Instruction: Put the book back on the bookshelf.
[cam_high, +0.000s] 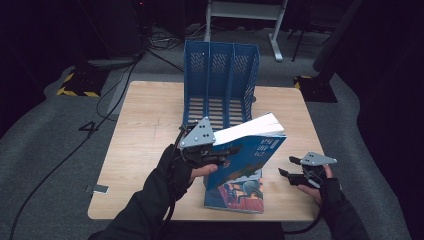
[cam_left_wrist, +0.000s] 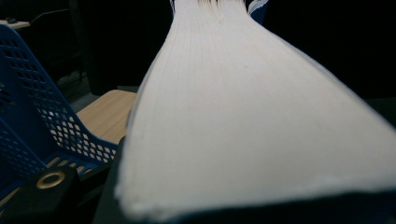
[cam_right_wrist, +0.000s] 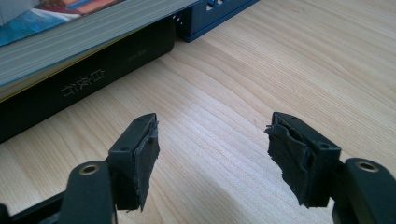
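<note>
Book lifted by left gripper, rack waiting behind

Page edges of the book (cam_left_wrist: 252, 126) crowd the left gripper view, jaws hidden under them. From the high view the left gripper (cam_high: 220, 152) is clamped on the book (cam_high: 250, 150) at its left edge, holding it tilted up off a second book (cam_high: 235, 192) lying flat on the table (cam_high: 145, 130). Right gripper (cam_high: 292, 167) hangs apart on the right, jaws wide with nothing between them (cam_right_wrist: 210, 158); a black spine (cam_right_wrist: 88, 93) sits just ahead of it.

Handling, my guess: thick paperback, fairly heavy, cover glossy and likely slippery, block bends some when held at one edge. Better hold is near the spine, or with the right gripper supporting the free far corner so it doesn't sag or fan open.

Room: blue rack (cam_high: 220, 80) stands just behind the book, three slots open and facing the person. Dividers are narrow, so the book must go in upright and square. Bare table left and right; front edge near the flat book.
</note>
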